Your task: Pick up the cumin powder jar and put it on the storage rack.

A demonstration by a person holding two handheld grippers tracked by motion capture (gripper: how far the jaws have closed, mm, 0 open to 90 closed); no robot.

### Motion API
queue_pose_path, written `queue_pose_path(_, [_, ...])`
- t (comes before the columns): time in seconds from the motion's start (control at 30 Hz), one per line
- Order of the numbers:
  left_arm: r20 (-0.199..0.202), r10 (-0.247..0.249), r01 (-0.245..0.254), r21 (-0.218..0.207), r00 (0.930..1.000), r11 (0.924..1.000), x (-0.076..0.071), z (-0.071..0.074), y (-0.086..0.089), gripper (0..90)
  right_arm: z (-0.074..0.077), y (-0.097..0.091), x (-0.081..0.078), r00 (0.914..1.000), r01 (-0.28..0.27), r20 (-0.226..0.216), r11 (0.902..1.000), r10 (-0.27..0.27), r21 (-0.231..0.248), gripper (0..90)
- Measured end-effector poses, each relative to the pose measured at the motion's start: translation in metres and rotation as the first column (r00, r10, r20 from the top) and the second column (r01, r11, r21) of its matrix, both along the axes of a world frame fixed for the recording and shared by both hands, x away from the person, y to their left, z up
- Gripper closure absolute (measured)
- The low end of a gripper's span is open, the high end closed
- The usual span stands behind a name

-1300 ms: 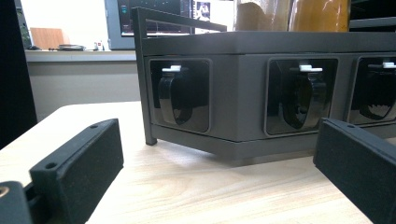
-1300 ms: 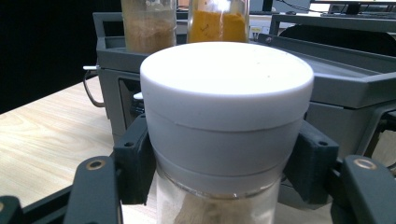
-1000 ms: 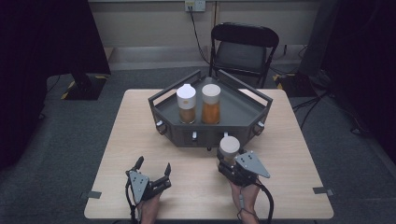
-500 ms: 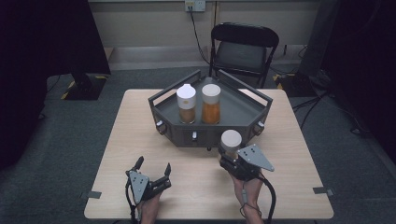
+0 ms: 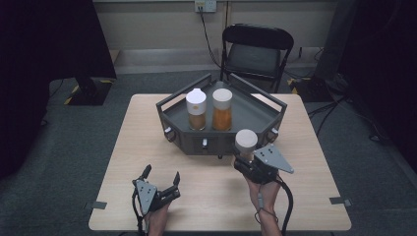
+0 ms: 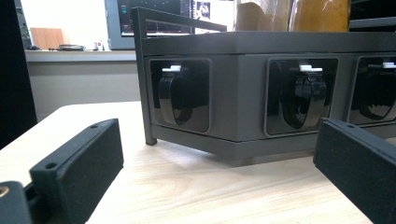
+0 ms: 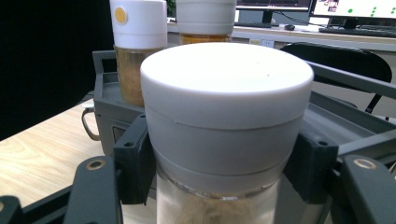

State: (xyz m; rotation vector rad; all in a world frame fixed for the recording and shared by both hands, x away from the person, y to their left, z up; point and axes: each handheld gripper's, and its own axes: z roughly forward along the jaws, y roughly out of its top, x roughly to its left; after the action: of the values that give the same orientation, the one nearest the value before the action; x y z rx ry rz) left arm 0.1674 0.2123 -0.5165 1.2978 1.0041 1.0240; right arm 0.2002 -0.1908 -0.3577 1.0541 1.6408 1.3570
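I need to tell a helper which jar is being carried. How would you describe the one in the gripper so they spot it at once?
Start at the dark grey tray in the middle of the wooden table. Just in front of its right front corner, the right gripper clamps a white-capped jar. Unlike the two white-capped jars standing inside the tray, it is outside the tray, held in the jaws.

White-capped jar [image 7: 226,121] clamped, grey tray [image 7: 336,121] behind

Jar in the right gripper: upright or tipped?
Upright. The jar stands with its white lid level on top in the right gripper view, and the right gripper is shut on its neck, just in front of the tray.
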Motion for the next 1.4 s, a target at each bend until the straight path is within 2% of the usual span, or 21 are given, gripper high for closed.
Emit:
queue_pose_path(0.9, [0.0,0.0,0.0,0.0,1.0,1.0,0.0,0.0,0.0,1.2,0.024,-0.004,0.014,1.0,-0.002,-0.005,0.9999,0.002,-0.01,34.8])
queue_pose_path(1.4, [0.0,0.0,0.0,0.0,1.0,1.0,0.0,0.0,0.0,1.2,0.037,-0.001,0.023,0.9999,0.011,0.011,0.9999,-0.011,-0.013,34.8])
